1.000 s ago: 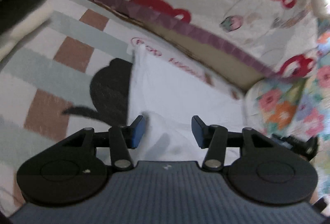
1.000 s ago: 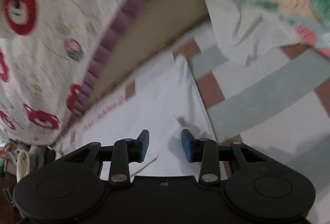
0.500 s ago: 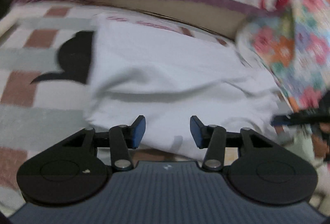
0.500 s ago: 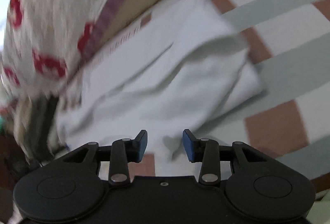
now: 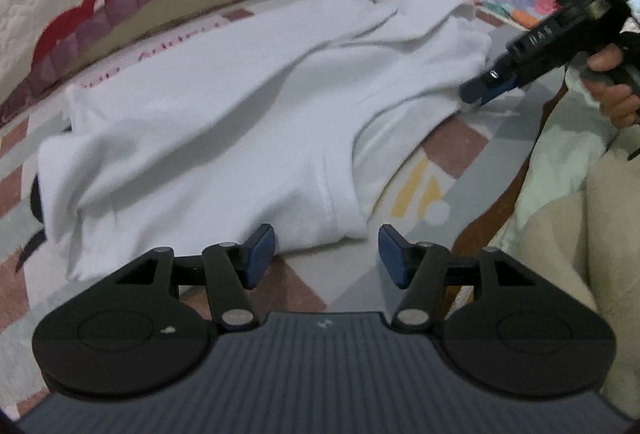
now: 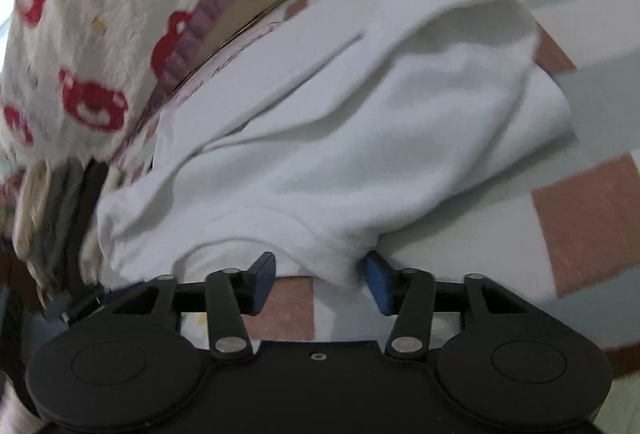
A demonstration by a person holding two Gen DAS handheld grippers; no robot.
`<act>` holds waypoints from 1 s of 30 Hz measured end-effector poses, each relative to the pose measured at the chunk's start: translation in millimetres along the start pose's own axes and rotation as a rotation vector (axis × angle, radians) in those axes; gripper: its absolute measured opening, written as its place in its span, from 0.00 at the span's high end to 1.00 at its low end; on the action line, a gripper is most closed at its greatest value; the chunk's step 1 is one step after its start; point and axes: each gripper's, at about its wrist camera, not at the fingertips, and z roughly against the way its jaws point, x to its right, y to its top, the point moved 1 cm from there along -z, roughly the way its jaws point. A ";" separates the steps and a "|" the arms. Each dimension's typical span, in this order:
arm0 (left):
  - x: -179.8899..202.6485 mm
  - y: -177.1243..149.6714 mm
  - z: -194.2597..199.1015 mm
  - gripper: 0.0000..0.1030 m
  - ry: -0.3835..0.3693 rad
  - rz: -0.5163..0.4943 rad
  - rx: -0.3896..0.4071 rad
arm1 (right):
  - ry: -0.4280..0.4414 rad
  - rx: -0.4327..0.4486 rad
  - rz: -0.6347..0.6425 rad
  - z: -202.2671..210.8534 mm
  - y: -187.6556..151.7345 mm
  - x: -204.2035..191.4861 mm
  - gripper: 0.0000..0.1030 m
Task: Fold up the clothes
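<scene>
Left tool (image 5: pixel 326 254): jaws wide, nothing held, just short of hem of rumpled white cotton T-shirt (image 5: pixel 224 138). Right tool (image 6: pixel 320 280): jaws wide, shirt edge between pads, not pinched. Shirt on checked pink/grey bed cover (image 6: pixel 592 218), beside bear-print quilt (image 6: pixel 92 34).

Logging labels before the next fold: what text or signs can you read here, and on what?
Pink lettering on the mat edge behind the white garment: too blurred to read.
Pale marking on the right gripper: too blurred to read.
Small white logo on the left gripper: a symbol, no words.
</scene>
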 end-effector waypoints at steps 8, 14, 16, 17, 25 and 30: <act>17.6 -0.9 -5.8 0.44 0.082 -0.155 0.071 | 0.023 0.189 0.149 38.0 37.5 -40.6 0.97; 24.8 -1.5 -17.9 0.38 0.112 -0.205 0.082 | -0.061 0.169 0.162 42.7 56.3 -37.4 0.90; 19.2 0.0 -20.8 0.38 0.096 -0.171 0.085 | -0.111 0.133 0.160 35.9 47.6 -30.6 0.77; 15.3 1.7 -21.2 0.46 0.087 -0.147 0.084 | -0.111 0.112 0.143 32.4 41.7 -26.5 0.64; 0.6 13.9 -10.6 0.86 0.108 -0.037 0.127 | -0.112 -0.136 0.279 6.0 -12.4 -32.4 0.42; 4.5 18.8 -4.9 0.86 0.130 -0.040 0.149 | -0.071 0.005 0.066 4.5 -9.7 -3.1 0.37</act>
